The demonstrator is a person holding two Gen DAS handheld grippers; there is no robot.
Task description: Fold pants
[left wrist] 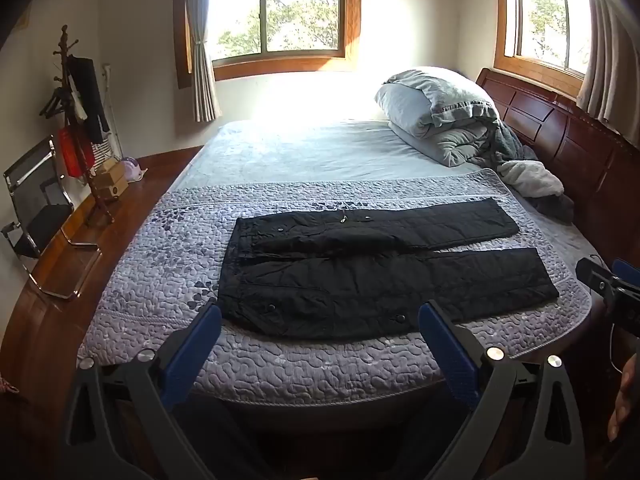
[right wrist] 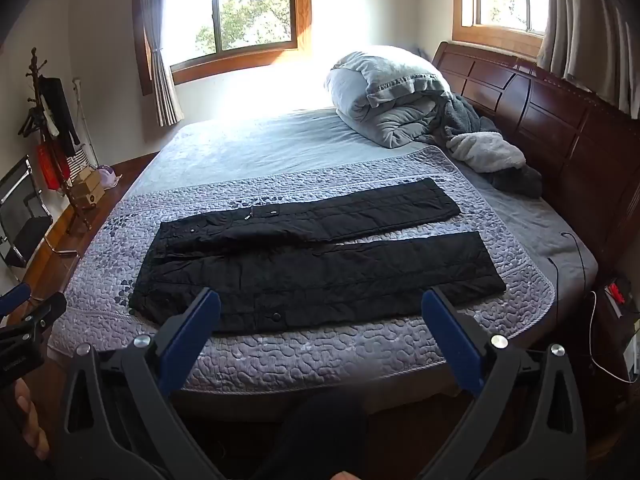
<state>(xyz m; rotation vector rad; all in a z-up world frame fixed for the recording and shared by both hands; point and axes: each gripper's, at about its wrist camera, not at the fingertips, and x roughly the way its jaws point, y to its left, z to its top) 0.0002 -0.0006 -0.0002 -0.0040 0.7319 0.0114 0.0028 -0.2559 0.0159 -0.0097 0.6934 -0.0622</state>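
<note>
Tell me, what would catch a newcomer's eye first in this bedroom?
A pair of black quilted pants lies spread flat on the purple patterned quilt at the bed's near edge, waist to the left. Behind them, a rolled grey duvet is piled against the dark wooden headboard, under bright windows.

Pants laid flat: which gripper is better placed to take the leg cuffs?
Probably right. The pants have their cuffs at the right end, nearer the right gripper; the left gripper faces the waistband.
</note>
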